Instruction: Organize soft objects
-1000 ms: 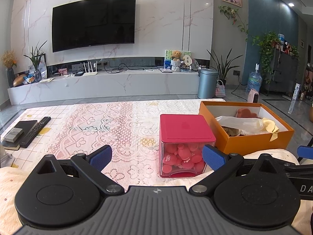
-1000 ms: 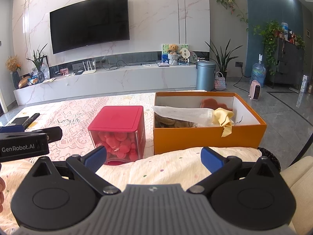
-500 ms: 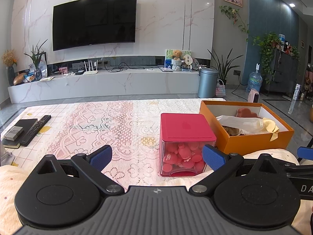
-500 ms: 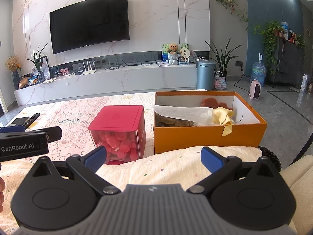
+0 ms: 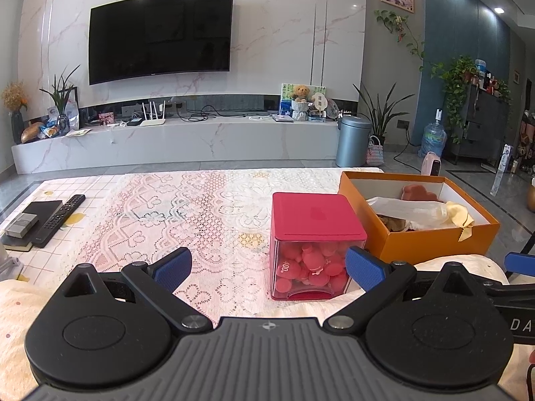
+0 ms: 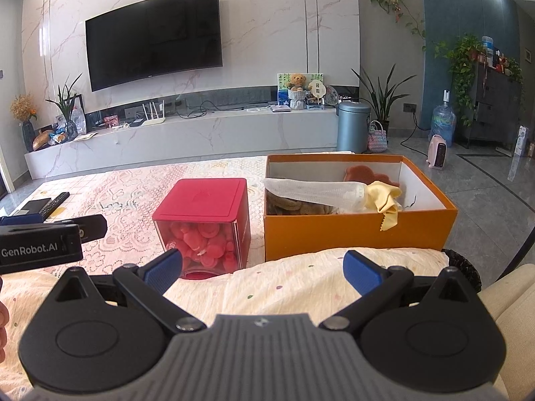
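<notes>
In the left wrist view, the left gripper [image 5: 267, 269] is hanging low over the near edge of the table [image 5: 200, 207] with its blue-padded fingers [image 5: 172, 267] spread wide apart and nothing sitting between them. Just ahead and a little to the right, a clear box with a red lid [image 5: 316, 244] is standing on the lace tablecloth, and small red soft pieces are filling its lower part. Just beside it on the right, an open orange box [image 5: 434, 240] is holding a white cloth [image 5: 408, 209], a yellow cloth [image 5: 463, 215] that is drooping over the front wall, a reddish soft thing [image 5: 419, 192] at the back and something brown under the white cloth. A remote [image 5: 58, 219] is lying far off at the left edge of the table. In the right wrist view, the right gripper [image 6: 262, 270] is likewise standing wide open and gripping nothing, hovering above a pale dotted fabric [image 6: 294, 284] that is covering the near side. The red-lidded box [image 6: 204, 227] is sitting ahead of its left finger, and the orange box [image 6: 357, 230] is lying straight ahead, the two boxes standing close side by side. The yellow cloth [image 6: 384, 200] is hanging over the orange box's front wall here too. The left gripper's body [image 6: 40, 244] is showing at the left edge.
</notes>
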Available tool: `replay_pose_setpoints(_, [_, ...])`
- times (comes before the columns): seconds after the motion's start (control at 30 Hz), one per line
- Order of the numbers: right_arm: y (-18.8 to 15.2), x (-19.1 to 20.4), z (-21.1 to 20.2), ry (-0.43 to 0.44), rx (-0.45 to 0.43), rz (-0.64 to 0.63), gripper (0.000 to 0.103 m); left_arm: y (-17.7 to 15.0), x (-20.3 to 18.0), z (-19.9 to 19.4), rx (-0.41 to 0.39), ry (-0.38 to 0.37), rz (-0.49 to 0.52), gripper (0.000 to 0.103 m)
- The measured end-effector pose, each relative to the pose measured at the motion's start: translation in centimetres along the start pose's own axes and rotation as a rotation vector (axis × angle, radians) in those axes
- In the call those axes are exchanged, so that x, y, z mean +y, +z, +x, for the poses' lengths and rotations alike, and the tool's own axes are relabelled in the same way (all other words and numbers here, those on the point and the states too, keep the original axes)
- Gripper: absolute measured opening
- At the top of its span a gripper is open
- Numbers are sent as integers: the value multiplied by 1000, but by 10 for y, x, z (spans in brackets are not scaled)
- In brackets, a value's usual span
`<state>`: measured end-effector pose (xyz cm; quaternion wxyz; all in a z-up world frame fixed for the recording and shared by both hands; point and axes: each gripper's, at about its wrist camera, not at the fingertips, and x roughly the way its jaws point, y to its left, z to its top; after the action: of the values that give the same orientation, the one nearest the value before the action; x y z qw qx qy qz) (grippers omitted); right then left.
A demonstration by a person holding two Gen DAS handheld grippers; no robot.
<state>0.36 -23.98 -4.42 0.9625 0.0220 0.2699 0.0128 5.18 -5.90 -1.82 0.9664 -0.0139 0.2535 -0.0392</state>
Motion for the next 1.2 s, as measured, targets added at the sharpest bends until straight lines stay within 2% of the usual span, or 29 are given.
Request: replay_pose_setpoints(1.2, [1, -3, 2, 18, 30, -27, 100, 1, 0, -3, -6, 8, -2, 103])
